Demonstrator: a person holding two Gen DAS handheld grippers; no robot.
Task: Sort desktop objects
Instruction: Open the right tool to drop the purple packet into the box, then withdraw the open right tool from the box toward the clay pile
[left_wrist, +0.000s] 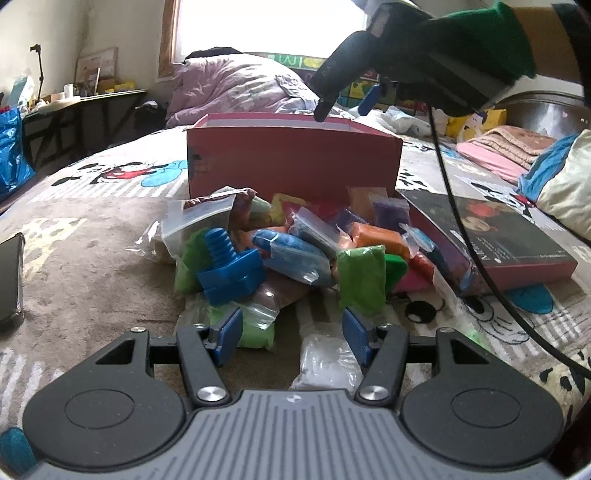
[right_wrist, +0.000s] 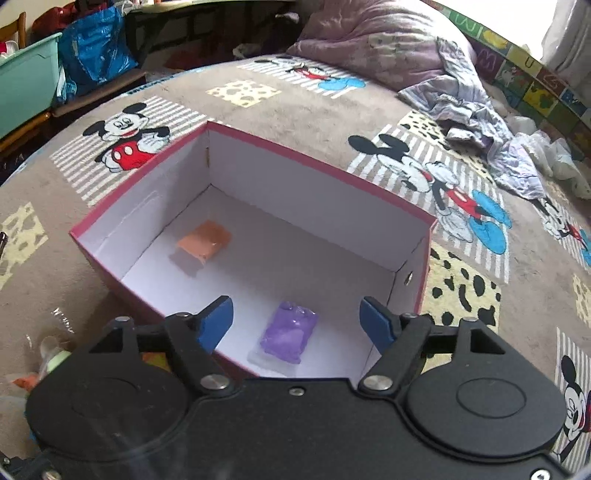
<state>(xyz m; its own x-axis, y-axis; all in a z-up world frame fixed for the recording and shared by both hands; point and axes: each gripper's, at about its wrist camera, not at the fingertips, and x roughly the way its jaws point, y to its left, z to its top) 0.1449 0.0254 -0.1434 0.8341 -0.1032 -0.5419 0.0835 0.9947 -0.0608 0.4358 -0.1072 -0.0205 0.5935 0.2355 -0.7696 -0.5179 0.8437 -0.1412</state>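
A pile of small clay bags in many colours (left_wrist: 295, 243) lies on the bed in front of a pink box (left_wrist: 291, 158), with a blue plastic screw toy (left_wrist: 229, 269) on its left side. My left gripper (left_wrist: 291, 332) is open and empty, low over a green bag (left_wrist: 255, 328) and a clear bag (left_wrist: 325, 358). My right gripper (right_wrist: 297, 325) is open and empty, held above the open pink box (right_wrist: 317, 162). Inside the box lie an orange bag (right_wrist: 205, 243) and a purple bag (right_wrist: 290, 332). The right gripper also shows in the left wrist view (left_wrist: 347, 103), above the box.
The pink box lid (left_wrist: 491, 240) lies right of the pile. A phone (left_wrist: 9, 277) lies at the left edge. A black cable (left_wrist: 461, 221) hangs from the right gripper across the lid. A quilt (right_wrist: 369, 33) and crumpled clothes (right_wrist: 480, 122) lie farther back.
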